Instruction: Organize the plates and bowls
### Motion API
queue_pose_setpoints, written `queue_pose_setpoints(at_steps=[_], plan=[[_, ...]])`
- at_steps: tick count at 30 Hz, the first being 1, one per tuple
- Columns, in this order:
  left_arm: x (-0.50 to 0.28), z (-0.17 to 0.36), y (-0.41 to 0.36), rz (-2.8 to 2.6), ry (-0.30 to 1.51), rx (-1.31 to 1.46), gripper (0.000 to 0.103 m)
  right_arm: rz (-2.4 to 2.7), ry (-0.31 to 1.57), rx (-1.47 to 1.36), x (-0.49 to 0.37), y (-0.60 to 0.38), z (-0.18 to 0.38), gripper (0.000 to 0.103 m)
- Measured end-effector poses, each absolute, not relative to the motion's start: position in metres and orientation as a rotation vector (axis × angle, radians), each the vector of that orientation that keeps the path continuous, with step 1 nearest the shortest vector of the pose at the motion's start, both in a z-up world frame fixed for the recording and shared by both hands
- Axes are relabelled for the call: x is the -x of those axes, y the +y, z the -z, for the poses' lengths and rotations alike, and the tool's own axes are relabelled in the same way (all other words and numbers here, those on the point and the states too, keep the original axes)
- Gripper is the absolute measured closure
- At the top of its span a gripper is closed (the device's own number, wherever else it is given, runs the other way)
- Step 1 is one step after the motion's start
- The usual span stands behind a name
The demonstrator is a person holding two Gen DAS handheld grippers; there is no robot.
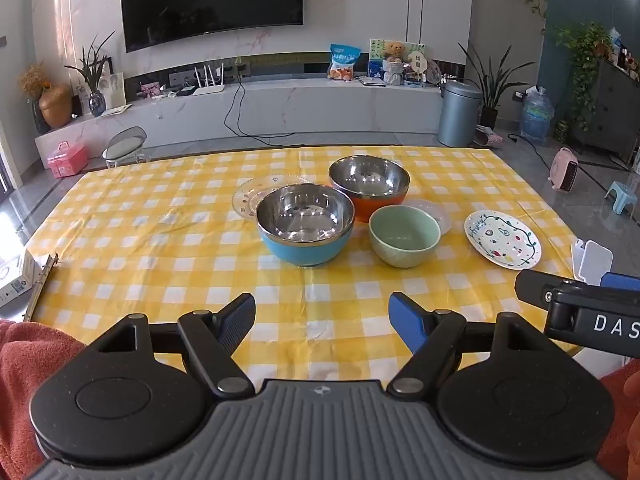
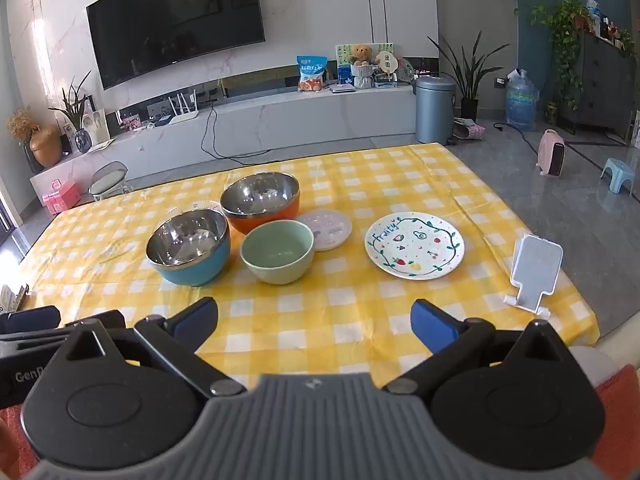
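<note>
Plates and bowls grouped toward the middle of the surface (image 1: 120, 216), on a yellow-and-white checked cloth. Blue bowl (image 1: 305, 229) nearest on the left, steel-lined, upright. Orange bowl (image 1: 369, 187) just behind and to its right, also steel-lined, the two rims close together or perhaps touching; hard to tell through the fisheye. Green bowl (image 1: 404, 235) in front of the orange one and just beside the blue one, upright. Clear glass plate (image 1: 250, 196) flat behind the blue bowl, partly hidden by it. Small pale plate (image 2: 329, 228) flat between the orange bowl and the green bowl's right side, partly tucked behind the green rim. Fruit-patterned plate (image 2: 415, 245) lying flat well to the right of the group, apart from everything else. White phone stand (image 2: 534, 276) upright near the right edge of the cloth.

Left gripper (image 1: 322, 322) low at the near edge of the surface, tilted downward, jaws spread wide with nothing but cloth between them. Right gripper (image 2: 314, 324) likewise at the near edge, tilted downward, jaws wide apart and holding nothing. Both well short of the dishes. Orange-red sleeve (image 1: 28, 364) visible beside the left gripper body.
</note>
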State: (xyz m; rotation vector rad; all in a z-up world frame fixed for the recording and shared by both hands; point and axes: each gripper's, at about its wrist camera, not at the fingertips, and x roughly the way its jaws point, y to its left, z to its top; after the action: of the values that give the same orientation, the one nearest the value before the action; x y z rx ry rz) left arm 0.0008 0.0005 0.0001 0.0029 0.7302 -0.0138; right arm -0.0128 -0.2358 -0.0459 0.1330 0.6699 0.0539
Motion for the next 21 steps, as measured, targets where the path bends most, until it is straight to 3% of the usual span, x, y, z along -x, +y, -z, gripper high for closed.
queue_pose_setpoints(at_steps=[21], plan=[[-0.0006,0.0052,0.0015,0.001,0.722,-0.028,0.014,-0.052,0.673,-0.126,0.014,-0.2337,0.0489,0.003]])
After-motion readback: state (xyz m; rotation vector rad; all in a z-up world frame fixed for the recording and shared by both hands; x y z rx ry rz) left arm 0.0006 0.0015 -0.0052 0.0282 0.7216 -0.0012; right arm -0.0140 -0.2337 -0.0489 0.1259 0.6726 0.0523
